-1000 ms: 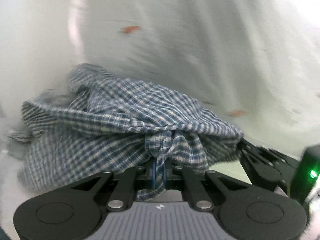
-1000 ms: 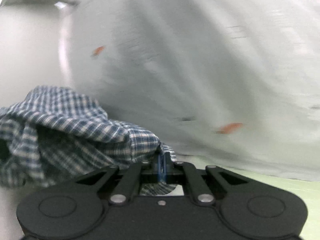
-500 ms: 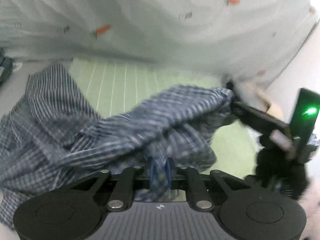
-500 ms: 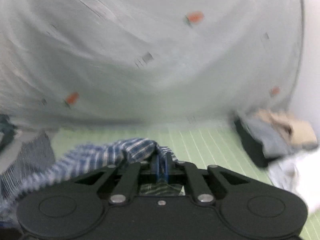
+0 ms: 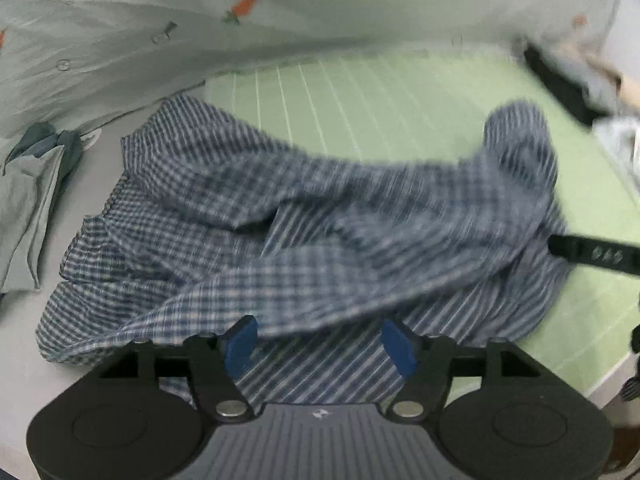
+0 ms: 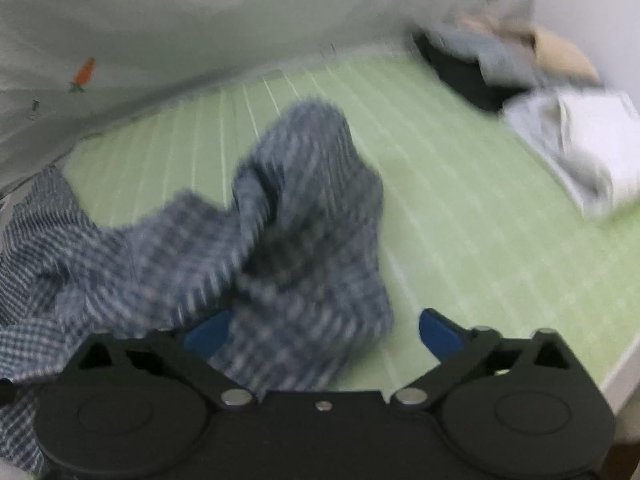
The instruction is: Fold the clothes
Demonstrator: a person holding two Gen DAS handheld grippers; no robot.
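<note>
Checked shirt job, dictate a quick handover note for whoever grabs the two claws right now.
Left claw: opening, pads off the cloth.
Right claw: opening wide, cloth between the pads but not gripped.
Checked shirt: crumpled heap, partly on the green striped mat.
Other clothes are piled at the mat's far right.
Done: shirt dropped at the mat.
Left: spread it flat, then fold.

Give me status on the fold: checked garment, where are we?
Done: the blue checked garment lies crumpled on the green striped mat, partly spilling off it. In hand: nothing gripped; the left gripper and right gripper have jaws opening, cloth loose between them. Left: spreading it flat and every fold. A clothes pile waits at the mat's far corner.
</note>
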